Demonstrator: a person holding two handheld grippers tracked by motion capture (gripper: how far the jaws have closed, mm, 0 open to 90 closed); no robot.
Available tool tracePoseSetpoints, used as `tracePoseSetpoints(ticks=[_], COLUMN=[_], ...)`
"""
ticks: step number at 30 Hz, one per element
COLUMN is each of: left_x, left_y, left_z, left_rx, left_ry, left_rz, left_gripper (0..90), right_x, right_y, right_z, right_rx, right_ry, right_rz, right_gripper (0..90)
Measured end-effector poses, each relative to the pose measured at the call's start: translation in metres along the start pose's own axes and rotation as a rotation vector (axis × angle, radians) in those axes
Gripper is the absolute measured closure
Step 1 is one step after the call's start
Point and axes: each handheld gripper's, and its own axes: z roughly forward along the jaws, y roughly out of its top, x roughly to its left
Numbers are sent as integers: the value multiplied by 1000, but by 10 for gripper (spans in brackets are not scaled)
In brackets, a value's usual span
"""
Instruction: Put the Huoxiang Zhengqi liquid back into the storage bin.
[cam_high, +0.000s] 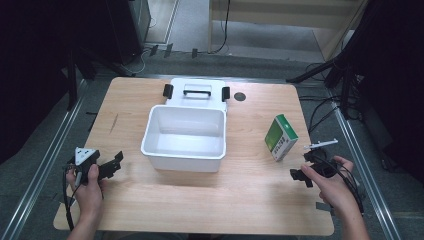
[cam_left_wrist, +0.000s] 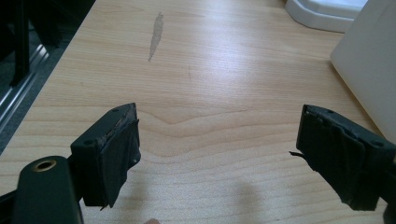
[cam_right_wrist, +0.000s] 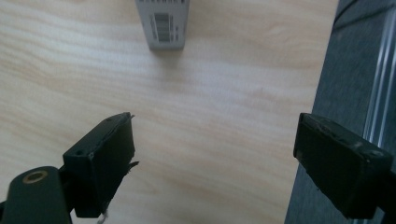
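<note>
Reaching has barely begun: right tongs (cam_high: 301, 173) spread empty, green box (cam_high: 281, 137) just beyond at 12 o'clock, white bin (cam_high: 184, 138) mid-table (cam_high: 200, 200). Left tongs (cam_high: 114, 164) spread, idle. Next: advance and straddle the box.

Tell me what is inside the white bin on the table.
In the high view the white bin looks empty: its bare white floor and inner walls show. The near wall hides a thin strip of floor right behind it. Its lid lies open behind it.
</note>
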Motion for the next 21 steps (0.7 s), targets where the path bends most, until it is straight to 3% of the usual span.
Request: tracePoseSetpoints(ticks=[6, 11, 14, 21], left_x=[0, 0, 1, 1], left_y=[0, 0, 0, 0], left_z=[0, 0, 0, 0], left_rx=[0, -2, 0, 0], left_ry=[0, -3, -3, -4], left_rz=[0, -3, -4, -6], left_gripper=[145, 145, 145, 145], right_x=[-1, 8, 14, 18], right_y=[24, 47, 61, 92], right_z=[-11, -27, -37, -49], right_rx=[105, 171, 188, 196], right_ry=[33, 91, 82, 37], right_rz=[-32, -94, -119, -104], right_gripper=[122, 121, 122, 179])
